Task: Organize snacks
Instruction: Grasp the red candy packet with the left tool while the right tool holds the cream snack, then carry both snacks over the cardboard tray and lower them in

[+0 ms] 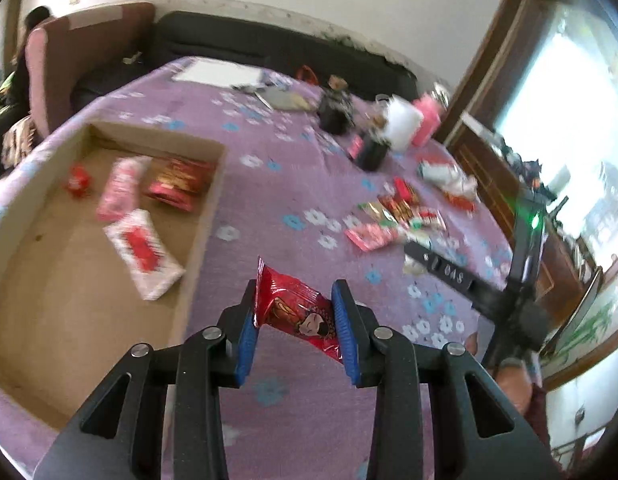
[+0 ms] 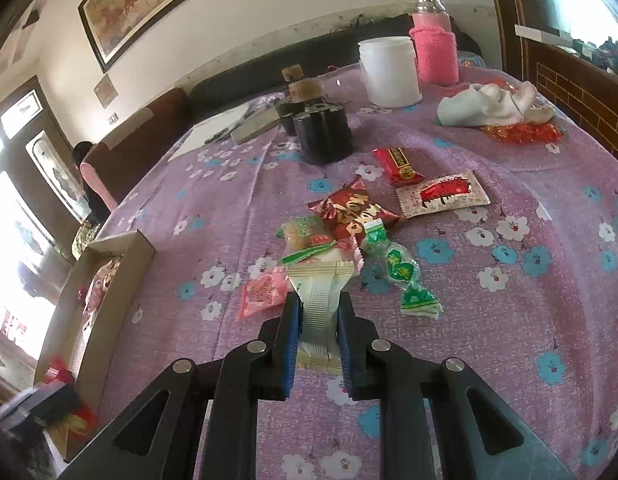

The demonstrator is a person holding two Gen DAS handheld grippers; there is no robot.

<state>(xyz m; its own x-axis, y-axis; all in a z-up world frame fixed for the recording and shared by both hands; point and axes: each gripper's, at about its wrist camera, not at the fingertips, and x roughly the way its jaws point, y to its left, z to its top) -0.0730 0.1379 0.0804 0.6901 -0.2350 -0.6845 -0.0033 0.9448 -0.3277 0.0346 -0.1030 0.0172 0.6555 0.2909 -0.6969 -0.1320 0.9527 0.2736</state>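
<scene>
A: Leftmost, what's shown?
B: Cardboard box (image 1: 205, 208) on counter (image 1: 269, 184), w/ several snack packs inside.
A: Centre?
B: Left gripper (image 1: 295, 316): fingers pinching red snack packet (image 1: 293, 308), held above cloth beside box.
A: Right?
B: Right gripper (image 2: 319, 320): fingers clamped on cream wafer pack (image 2: 319, 300), at near edge of loose snack pile (image 2: 349, 216).

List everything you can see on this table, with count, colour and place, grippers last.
Shallow cardboard box: one, brown, left side of table.
Snack packets in box: four, red, pink, white.
Loose snack packets: several, red, green, pink, mid-table pile.
White plastic jar: one, far side.
Pink sleeved bottle: one, beside jar.
Black round holders: two, far centre.
Floral tablecloth: one, purple, covers table.
Left gripper: shut on red snack packet.
Right gripper: shut on cream wafer packet.
</scene>
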